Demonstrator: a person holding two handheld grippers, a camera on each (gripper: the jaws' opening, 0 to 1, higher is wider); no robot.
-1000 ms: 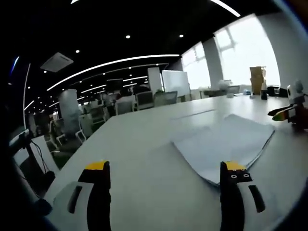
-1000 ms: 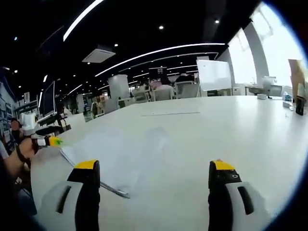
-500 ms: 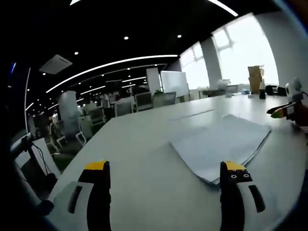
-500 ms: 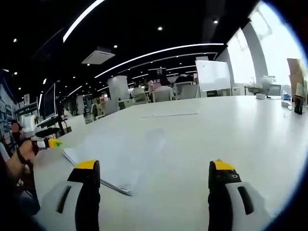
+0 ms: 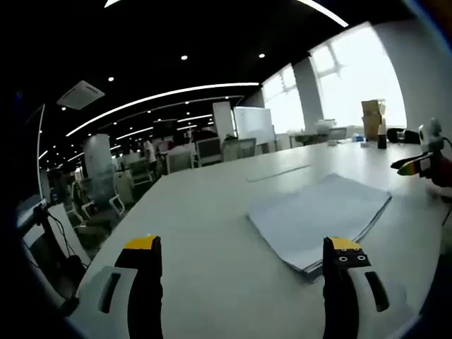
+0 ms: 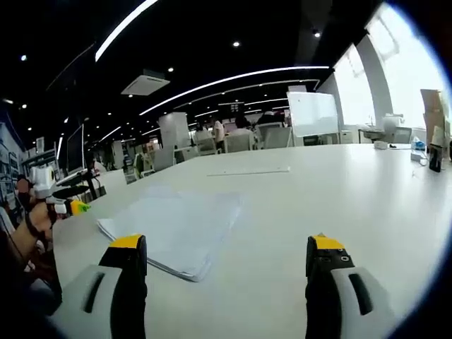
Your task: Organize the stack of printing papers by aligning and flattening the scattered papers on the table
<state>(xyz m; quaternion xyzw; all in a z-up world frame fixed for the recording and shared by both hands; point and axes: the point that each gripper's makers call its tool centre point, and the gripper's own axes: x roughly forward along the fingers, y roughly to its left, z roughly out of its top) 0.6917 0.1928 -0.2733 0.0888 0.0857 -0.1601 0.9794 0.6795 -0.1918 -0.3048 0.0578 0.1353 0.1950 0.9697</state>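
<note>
1. Two grippers, both mine: my left gripper (image 5: pixel 242 244) and my right gripper (image 6: pixel 226 244) each have jaws spread wide, holding nothing, hovering over the white table (image 6: pixel 339 183).
2. Just past the jaws lies the paper stack (image 5: pixel 318 215), flat on the table, between my two grippers; in the right gripper view it sits left of centre (image 6: pixel 173 226).
3. I judge the sheets light, limp and slippery against each other, so I would press in on the opposite side edges rather than pinch a corner.
4. Farther off, chairs (image 5: pixel 212 147) and a whiteboard (image 6: pixel 314 113) stand near the windows.
</note>
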